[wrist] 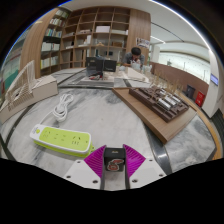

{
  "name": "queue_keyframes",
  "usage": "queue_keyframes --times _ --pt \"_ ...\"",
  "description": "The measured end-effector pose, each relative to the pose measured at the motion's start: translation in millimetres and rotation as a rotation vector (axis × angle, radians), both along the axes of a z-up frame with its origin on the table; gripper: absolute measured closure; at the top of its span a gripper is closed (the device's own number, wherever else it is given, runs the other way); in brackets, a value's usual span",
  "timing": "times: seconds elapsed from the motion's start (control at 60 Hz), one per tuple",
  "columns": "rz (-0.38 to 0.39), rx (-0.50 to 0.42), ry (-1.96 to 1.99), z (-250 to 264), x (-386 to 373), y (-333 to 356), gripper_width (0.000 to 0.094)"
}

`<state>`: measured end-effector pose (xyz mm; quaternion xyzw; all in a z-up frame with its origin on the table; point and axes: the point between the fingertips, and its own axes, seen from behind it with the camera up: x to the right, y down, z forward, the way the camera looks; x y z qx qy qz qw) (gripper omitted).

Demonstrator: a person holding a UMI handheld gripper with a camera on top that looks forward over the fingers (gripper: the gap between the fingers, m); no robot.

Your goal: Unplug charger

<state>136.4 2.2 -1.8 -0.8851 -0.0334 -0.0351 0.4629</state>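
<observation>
One wide room fills the background: tall wooden bookshelves (95, 30) stand along the far wall at 12 o'clock from the gripper, partly filled with books and boxes. A person (135, 58) sits at a far desk at roughly 1 o'clock, beyond everything on the near surface.

The grey speckled table (105, 115) carries the work items. A long wooden board (165, 118) runs across it at 1 to 2 o'clock, and a dark tray of small parts (160, 100) sits on that board. Dark box-like equipment (98, 66) stands far out at 12 o'clock; its kind cannot be told. A pale box shape (30, 92) sits at 10 o'clock.

The power strip (60, 138), yellow-green with a white top face, lies flat on the table at about 10 o'clock, near the fingers and to their left. Its white cord (62, 104) loops away toward 11 o'clock. No plug is visible in its sockets.

The gripper (113, 160) sits at the near edge, its magenta pads (97, 161) angled inward. The charger (113, 157), a small black block with a red mark on its face, sits between the pads with both pressing on its sides: the fingers are clamped on it. It is apart from the power strip.
</observation>
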Motion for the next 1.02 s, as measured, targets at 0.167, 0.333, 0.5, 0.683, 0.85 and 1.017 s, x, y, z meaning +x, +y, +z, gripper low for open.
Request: queue_keyframes --times 0.167,0.333,0.5,0.683,0.85,1.017 --pt "0.009 -0.01 -0.031 -0.2 2.1 -6.9 0.0381" --pt "0.024 0.027 -0.02 29.5 2.3 -35.2 0.0185" --pt "0.07 0.043 0.025 65.6 -4.0 -99.3 0.0086" --pt "0.108 0.056 0.062 91.0 -0.9 -167.7 0.0087" --pt "0.079 0.087 0.064 97.0 27.8 -197.1 0.0091" --pt "0.044 0.095 0.079 86.4 63.8 -198.6 0.0084"
